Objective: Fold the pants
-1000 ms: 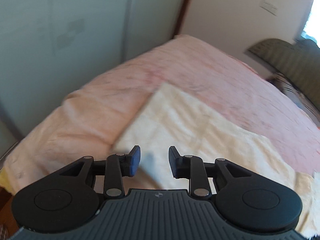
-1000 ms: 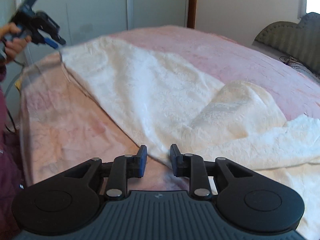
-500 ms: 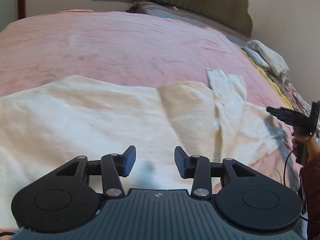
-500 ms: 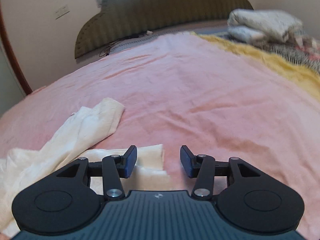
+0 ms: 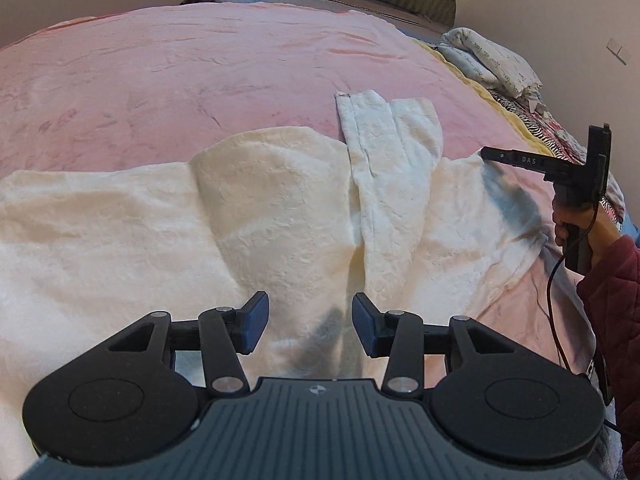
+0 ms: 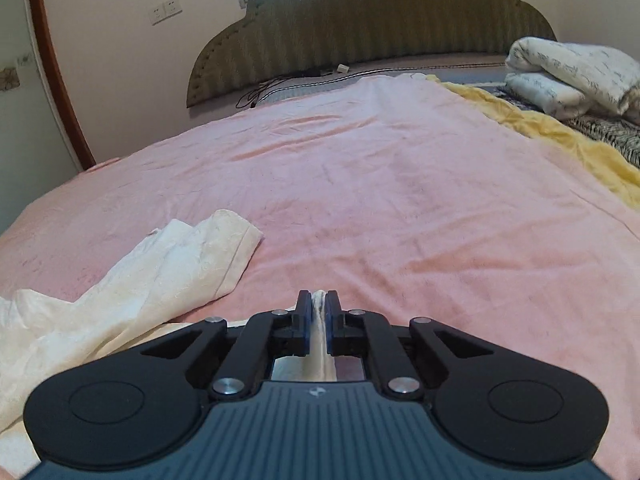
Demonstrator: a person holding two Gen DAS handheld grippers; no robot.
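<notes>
Cream-white pants (image 5: 260,216) lie spread and rumpled across a pink bed cover (image 5: 200,64). One leg end (image 5: 384,120) lies folded over towards the headboard. My left gripper (image 5: 308,322) is open and empty, just above the cloth near me. My right gripper (image 6: 318,314) is shut on a thin edge of the pants (image 6: 319,332); the rest of the pants (image 6: 160,268) trails off to its left. In the left wrist view the right gripper (image 5: 492,154) shows at the right, at the pants' far edge, held by a hand in a dark red sleeve.
A dark padded headboard (image 6: 360,20) stands at the far end of the bed. Folded white bedding (image 6: 572,76) and a yellow sheet (image 6: 560,132) lie at the right side. A cable (image 6: 280,84) lies by the headboard.
My right gripper has closed on the pants' edge; half a second ago it was open. My left gripper has opened wider and moved closer over the cloth.
</notes>
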